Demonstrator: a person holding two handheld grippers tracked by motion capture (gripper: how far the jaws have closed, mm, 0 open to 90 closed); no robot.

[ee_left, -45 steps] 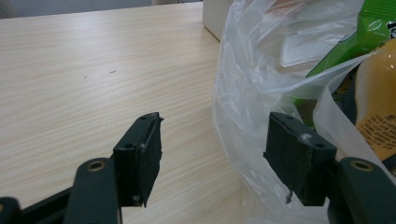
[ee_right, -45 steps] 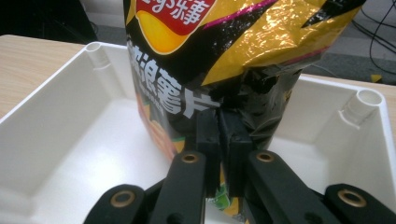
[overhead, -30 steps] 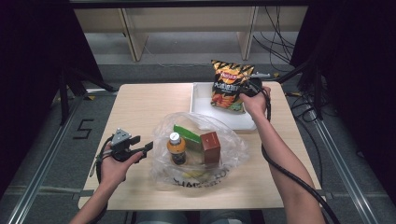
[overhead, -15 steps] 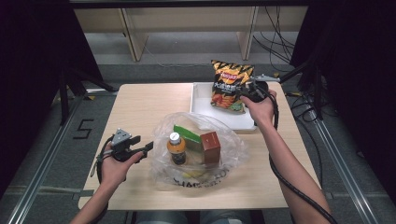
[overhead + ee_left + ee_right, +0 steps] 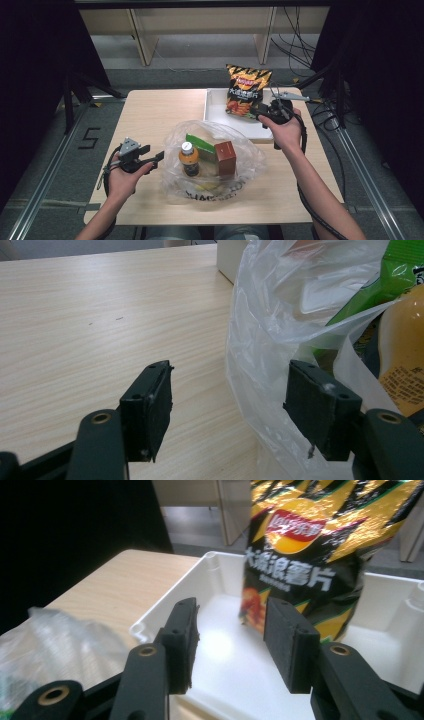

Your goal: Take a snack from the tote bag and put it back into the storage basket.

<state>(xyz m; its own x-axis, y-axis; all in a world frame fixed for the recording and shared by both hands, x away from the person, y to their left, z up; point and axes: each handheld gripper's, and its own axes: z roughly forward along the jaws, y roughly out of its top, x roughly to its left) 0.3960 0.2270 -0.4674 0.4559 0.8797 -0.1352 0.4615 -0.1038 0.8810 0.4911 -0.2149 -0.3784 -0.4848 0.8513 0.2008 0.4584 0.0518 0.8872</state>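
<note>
Chip bag (image 5: 246, 91) stands upright in the white tray (image 5: 216, 105) at the far right of the wooden table (image 5: 150, 115), leaning at the tray's far wall; the tray's near half is bare, leaving free floor in front of the bag. Bare tabletop lies open on the far left, between the tray and the table's left edge. A clear plastic bag (image 5: 250, 160) sits near the middle, holding an orange drink bottle (image 5: 189, 158), a green packet (image 5: 199, 143) and a brown carton (image 5: 225, 157).

On the right, the forearm reaches in from the near edge, and the right gripper (image 5: 265, 111) hangs over the tray's near right part, just beside the chip bag. In the right gripper view (image 5: 231, 640) its jaws have just been opening: they stand apart, released, with nothing between the pads and the chip bag (image 5: 310, 555) standing free behind them.

At the near left, the left gripper (image 5: 155, 157) is held level, pointing right at the plastic bag. In the left gripper view (image 5: 235, 410) its jaws stand wide; the bag's film (image 5: 260, 355) bulges between them, close to the right pad, which does not pinch it.
</note>
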